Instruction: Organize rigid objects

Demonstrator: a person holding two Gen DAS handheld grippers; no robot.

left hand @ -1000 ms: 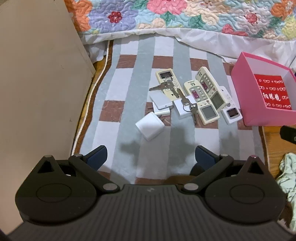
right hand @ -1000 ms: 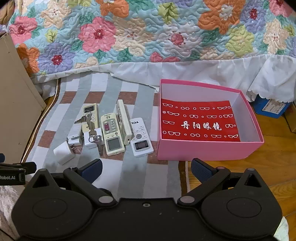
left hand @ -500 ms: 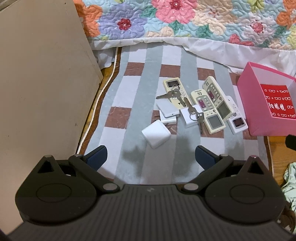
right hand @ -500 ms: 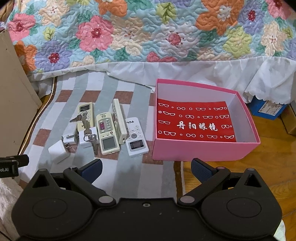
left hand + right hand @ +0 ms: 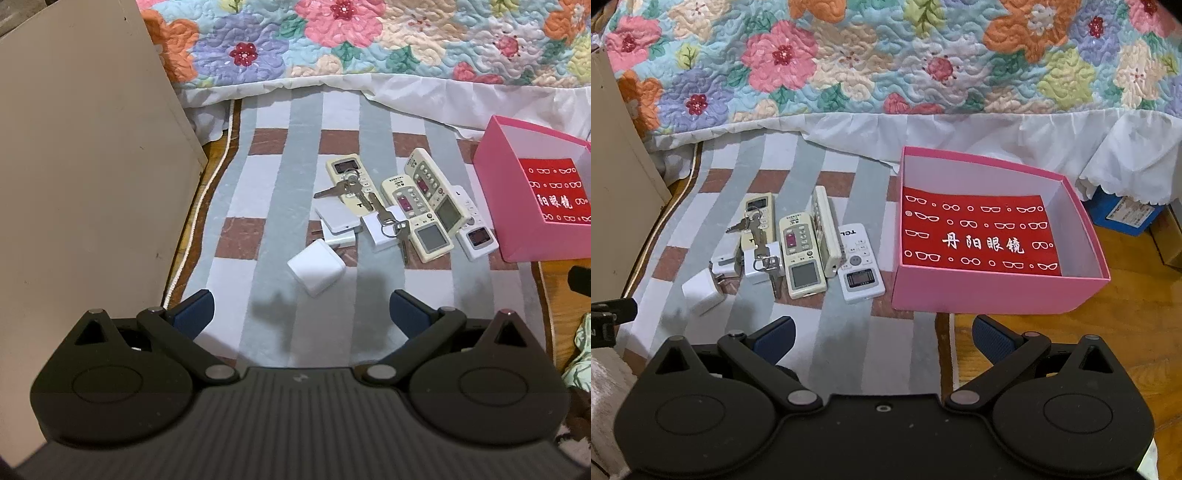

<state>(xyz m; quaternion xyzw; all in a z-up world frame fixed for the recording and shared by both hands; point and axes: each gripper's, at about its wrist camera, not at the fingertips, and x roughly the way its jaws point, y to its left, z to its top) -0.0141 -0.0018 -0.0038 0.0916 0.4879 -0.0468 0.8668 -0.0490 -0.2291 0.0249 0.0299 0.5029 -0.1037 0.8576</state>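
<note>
Over the last second I have pulled both claws back and up a little — the rug shows more of itself in my left view, the clutter sits lower and smaller, and in the right view the pink box has slid left towards centre. Nothing on the rug has been shifted; I judge the sorting has not begun and I am only lining up. My left claw hangs spread wide over the rug, holding nothing and touching nothing, with the white cube charger just ahead of it, nearest of the lot. Behind it lie two more chargers, the keys draped across a remote and a small adapter, then three more remotes side by side, the last one near the box wall. My right claw is likewise wide apart and empty, hovering near the box's near corner; the box holds only its red card — so every piece has yet to go in
</note>
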